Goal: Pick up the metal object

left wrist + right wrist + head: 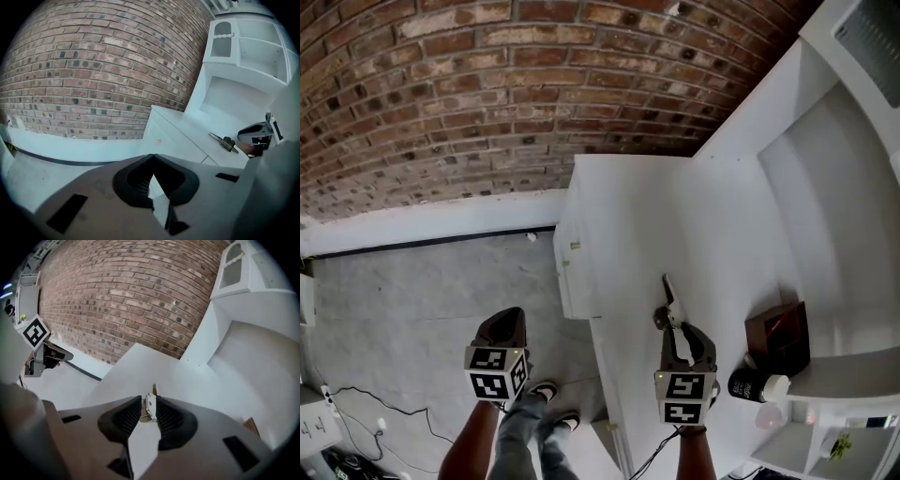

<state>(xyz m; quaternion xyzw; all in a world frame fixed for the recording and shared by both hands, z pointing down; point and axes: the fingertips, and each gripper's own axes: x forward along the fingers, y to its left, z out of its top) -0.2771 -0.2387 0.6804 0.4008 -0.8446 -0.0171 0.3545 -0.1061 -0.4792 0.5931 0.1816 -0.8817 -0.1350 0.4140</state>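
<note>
Small flat metal object [150, 405], silver, plate-like w/ a hole, stands on edge between the fingers [123, 420] of the right gripper [680, 333]. The ribbed pads press on its two flat faces, so this gripper is closed on it, holding it. The object's long axis runs straight out ahead of the fingers, away from the person, roughly parallel to the front edge of the white bench [642, 220]. A thin strip of it pokes past the fingertips in the head view. It sits over the bench top, near the front edge. Whether it is lifted clear of the surface or touching it can't be told from these views.

The left gripper [153, 157] hangs well apart to the left, out over the grey concrete floor [412, 291] (not over the bench at all). Its fingers [136, 180] meet at the tips w/ nothing between them. So the right gripper is the one on the object, and the pick looks to need only a straight upward lift.

Further right on the bench, near the right gripper but not touching it: a brown box [778, 336] and a dark bottle w/ a white cap [752, 384] lying on its side. A brick wall [469, 84] runs behind.
</note>
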